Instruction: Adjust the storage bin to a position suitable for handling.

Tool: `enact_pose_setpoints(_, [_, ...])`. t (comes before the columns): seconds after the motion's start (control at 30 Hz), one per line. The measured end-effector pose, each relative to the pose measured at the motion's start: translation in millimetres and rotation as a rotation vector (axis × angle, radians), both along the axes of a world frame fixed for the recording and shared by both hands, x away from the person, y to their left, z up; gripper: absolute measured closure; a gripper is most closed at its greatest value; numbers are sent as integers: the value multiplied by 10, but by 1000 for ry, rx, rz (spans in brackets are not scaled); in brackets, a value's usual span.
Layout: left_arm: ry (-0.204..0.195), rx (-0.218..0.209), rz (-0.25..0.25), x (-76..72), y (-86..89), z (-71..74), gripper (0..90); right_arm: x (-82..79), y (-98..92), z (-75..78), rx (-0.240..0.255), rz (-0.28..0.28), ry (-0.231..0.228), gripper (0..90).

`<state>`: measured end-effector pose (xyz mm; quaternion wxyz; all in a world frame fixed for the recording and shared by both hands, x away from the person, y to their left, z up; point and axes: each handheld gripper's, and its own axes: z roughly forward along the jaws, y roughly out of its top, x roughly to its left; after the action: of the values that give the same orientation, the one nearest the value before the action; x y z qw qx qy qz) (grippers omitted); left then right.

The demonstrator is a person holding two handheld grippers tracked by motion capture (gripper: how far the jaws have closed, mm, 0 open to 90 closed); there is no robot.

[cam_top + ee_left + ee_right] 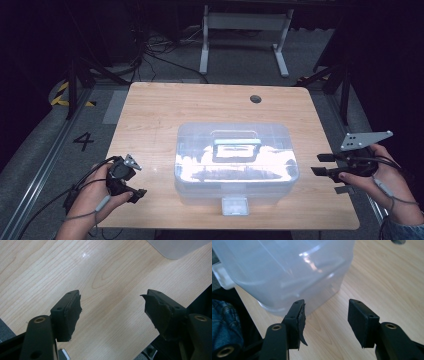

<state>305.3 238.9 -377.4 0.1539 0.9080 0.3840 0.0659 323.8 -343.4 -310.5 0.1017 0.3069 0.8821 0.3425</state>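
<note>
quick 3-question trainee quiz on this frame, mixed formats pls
1. True or false: the left tool grips the clear box.
2. The box's front latch faces: A) the person, B) the table's far edge.
3. What lies between the right tool's jaws?

Key: 1. False, its jaws stand open over the bare table. 2. A. 3. Nothing; open, beside the box.
</note>
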Motion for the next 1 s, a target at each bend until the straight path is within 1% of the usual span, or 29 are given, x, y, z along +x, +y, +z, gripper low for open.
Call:
enact_pose_setpoints(0.03, [0, -2, 0, 1, -1, -4, 297, -1, 26, 42, 8, 8, -7, 486])
enact_pose_setpoints(0.07, [3, -1, 2, 0, -2, -5, 289, -5, 86, 121, 38, 25, -15, 485])
enact_pose_setpoints(0.1, [5, -1, 3, -1, -2, -7, 289, -5, 86, 121, 38, 25, -15, 485])
enact_pose_setpoints(0.13, [2, -1, 0, 1, -2, -9, 286, -8, 122, 159, 54, 35, -15, 485])
enact_pose_setpoints(0.2, [2, -3, 2, -1, -4, -9, 284, -8, 195, 231, 79, 62, -28, 483])
enact_pose_setpoints(0.3, [-1, -7, 3, -5, -12, -4, 283, 13, 320, 306, 97, 98, -39, 478])
enact_pose_setpoints(0.4, [0, -11, -1, -9, -20, -3, 283, 61, 470, 346, 93, 137, -49, 467])
enact_pose_setpoints(0.6, [0, -9, -8, -7, -27, -9, 282, 184, 723, 365, 99, 189, -57, 455])
enact_pose_setpoints(0.73, [3, -5, -10, -6, -31, -9, 283, 262, 873, 352, 91, 213, -61, 445])
enact_pose_setpoints(0.87, [4, -12, -11, -3, -41, -23, 282, 339, 1017, 322, 67, 243, -77, 433])
enact_pose_setpoints(0.9, [2, -8, -13, -1, -43, -24, 283, 349, 1043, 316, 64, 245, -78, 431])
enact_pose_setpoints(1.0, [12, -5, -15, 2, -52, -31, 282, 394, 1137, 284, 54, 256, -69, 430])
